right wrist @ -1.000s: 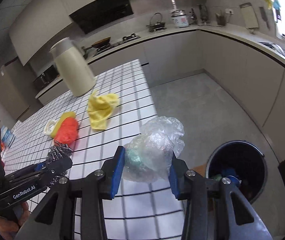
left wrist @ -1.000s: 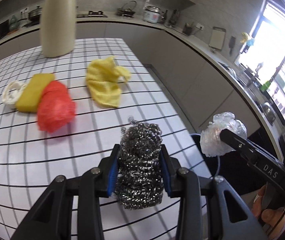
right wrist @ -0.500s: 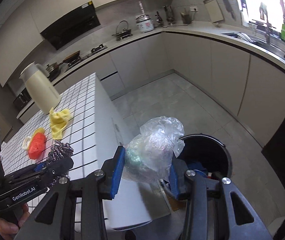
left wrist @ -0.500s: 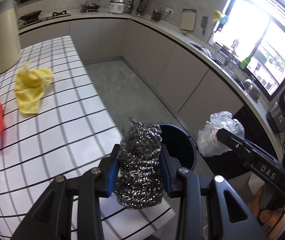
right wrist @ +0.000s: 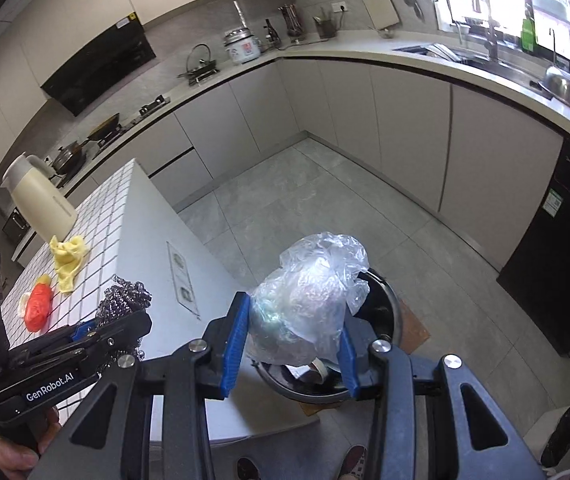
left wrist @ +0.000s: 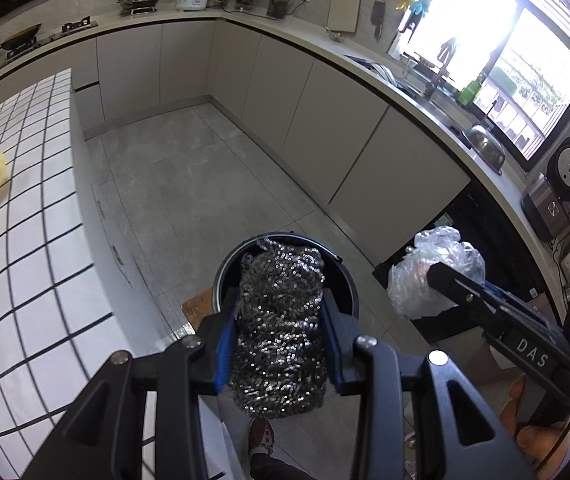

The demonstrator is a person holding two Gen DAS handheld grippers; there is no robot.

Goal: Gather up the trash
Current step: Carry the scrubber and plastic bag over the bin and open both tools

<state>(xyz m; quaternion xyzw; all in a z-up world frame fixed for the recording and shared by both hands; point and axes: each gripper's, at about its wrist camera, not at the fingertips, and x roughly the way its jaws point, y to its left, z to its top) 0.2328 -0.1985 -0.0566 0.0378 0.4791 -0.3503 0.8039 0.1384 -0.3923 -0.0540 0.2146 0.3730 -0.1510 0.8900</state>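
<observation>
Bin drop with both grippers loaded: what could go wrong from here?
1. The plastic bag is light and crumpled; released from the right gripper it may drift past the bin rim onto the floor.
2. The steel scourer may snag on the left gripper pads rather than drop.
3. Both grippers crowd one bin and could bump.

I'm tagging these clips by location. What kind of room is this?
A home kitchen, most likely: a rice cooker on the counter, a wok on the hob, and a sink under the window.
</observation>
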